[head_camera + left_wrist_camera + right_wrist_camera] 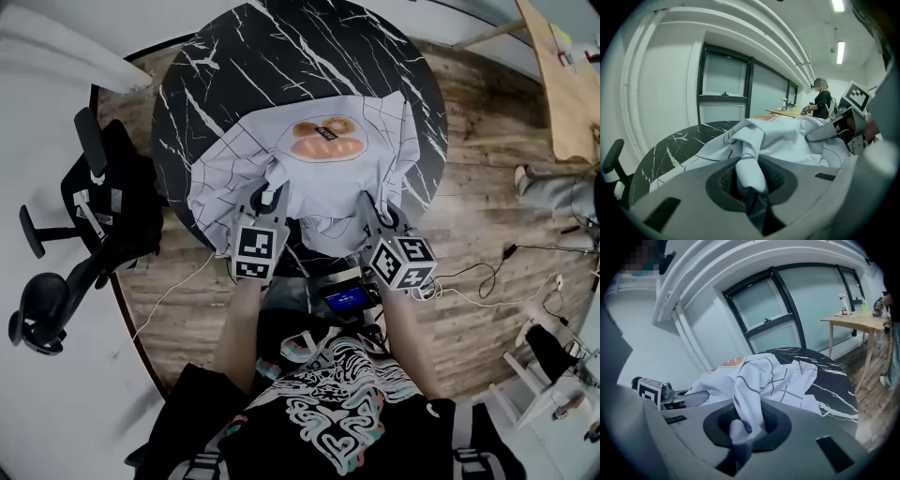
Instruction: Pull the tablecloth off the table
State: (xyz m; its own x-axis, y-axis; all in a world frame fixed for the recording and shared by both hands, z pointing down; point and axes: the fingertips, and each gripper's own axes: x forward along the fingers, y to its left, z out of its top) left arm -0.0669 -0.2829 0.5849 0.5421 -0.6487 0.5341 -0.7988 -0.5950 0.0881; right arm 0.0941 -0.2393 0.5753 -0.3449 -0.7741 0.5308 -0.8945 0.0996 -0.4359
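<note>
Your left gripper (751,186) and right gripper (740,431) each pinch a bunched tablecloth (234,169) fold in their jaws, perhaps shallowly; tug unevenly across the counter (281,56) and one slips free.

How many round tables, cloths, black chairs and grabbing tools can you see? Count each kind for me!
round table: 1
cloth: 1
black chair: 1
tools: 2, the left tool and the right tool, both pinching the cloth
total: 5
</note>
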